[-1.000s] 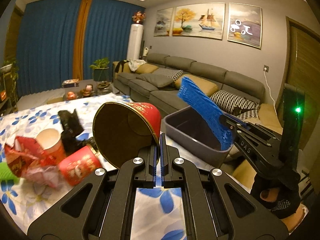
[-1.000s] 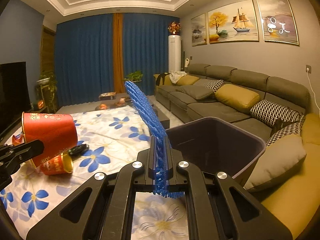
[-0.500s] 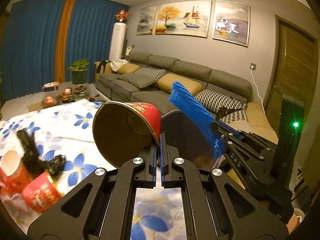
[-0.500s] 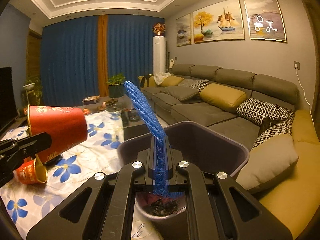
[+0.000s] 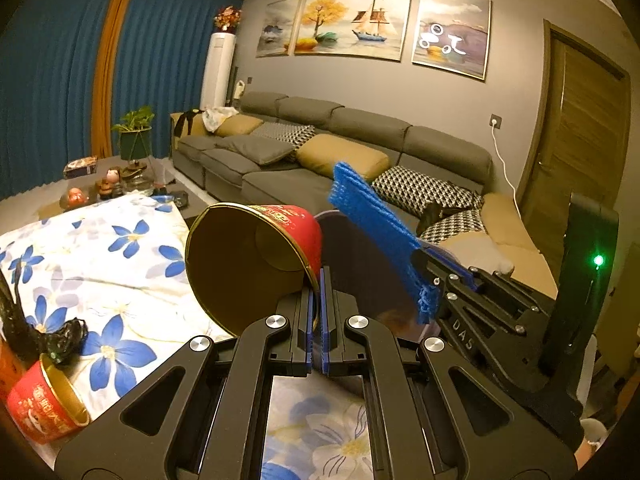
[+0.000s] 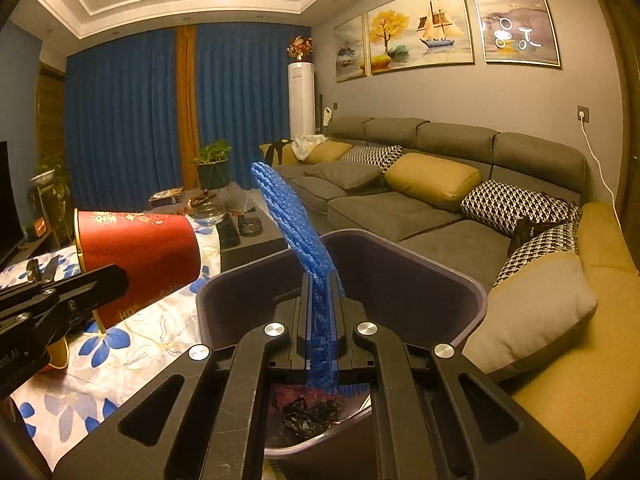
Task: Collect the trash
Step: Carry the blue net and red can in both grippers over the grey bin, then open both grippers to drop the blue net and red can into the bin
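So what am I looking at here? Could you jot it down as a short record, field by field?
Place: living room, grey sofa, floral tablecloth
Left gripper: shut on the rim of a red paper cup, cup lying sideways
Right gripper: shut on a blue foam net, above the bin
Bin: grey, open, dark scraps at the bottom
On the cloth: another red cup, a black bag

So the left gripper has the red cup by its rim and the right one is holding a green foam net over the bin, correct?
Not quite: the foam net is blue, not green, as the right wrist view shows. The rest holds: the right gripper holds it over the bin, and the left gripper pinches the red cup by its rim.
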A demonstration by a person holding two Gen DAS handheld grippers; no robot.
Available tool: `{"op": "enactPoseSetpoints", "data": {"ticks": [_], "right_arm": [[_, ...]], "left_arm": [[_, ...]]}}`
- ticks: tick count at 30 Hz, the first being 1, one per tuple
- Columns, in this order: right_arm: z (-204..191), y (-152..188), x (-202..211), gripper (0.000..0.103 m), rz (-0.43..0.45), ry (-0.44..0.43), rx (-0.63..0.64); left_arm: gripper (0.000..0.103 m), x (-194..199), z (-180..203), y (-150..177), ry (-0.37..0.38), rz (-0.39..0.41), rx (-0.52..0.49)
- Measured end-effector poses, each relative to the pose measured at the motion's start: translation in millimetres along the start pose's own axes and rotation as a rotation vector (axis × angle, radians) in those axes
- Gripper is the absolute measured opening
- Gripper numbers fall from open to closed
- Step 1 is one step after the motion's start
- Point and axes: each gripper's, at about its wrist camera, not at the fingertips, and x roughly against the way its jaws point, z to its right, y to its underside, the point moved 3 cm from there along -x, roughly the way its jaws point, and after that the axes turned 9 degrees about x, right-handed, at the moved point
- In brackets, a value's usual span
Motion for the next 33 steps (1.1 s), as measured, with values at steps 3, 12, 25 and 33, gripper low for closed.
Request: {"op": "enactPoseSetpoints", "data": {"ticks": [3, 12, 25, 33], "right_arm": [[1.1, -0.6, -3.1, 0.007, -0.005, 0.001, -0.004], [6.8, -0.2, -15.3, 0.007, -0.024, 0.002, -0.016], [12.6, 2.1, -25.9, 0.008, -0.038, -0.022, -0.031], [20.4, 7.7, -25.5, 0.038, -0.034, -0.024, -0.044]], "left_arm": [[0.002, -4.5, 1.7, -0.4, 0.006, -0.004, -0.004], [0.002, -21.3, 3.9, -5.3, 0.018, -0.015, -0.003], [0.002, -29.1, 3.5, -7.6, 0.039, -0.028, 0.012], [0.002, -40.7, 5.9, -8.5, 0.055, -0.042, 0.017]]}}
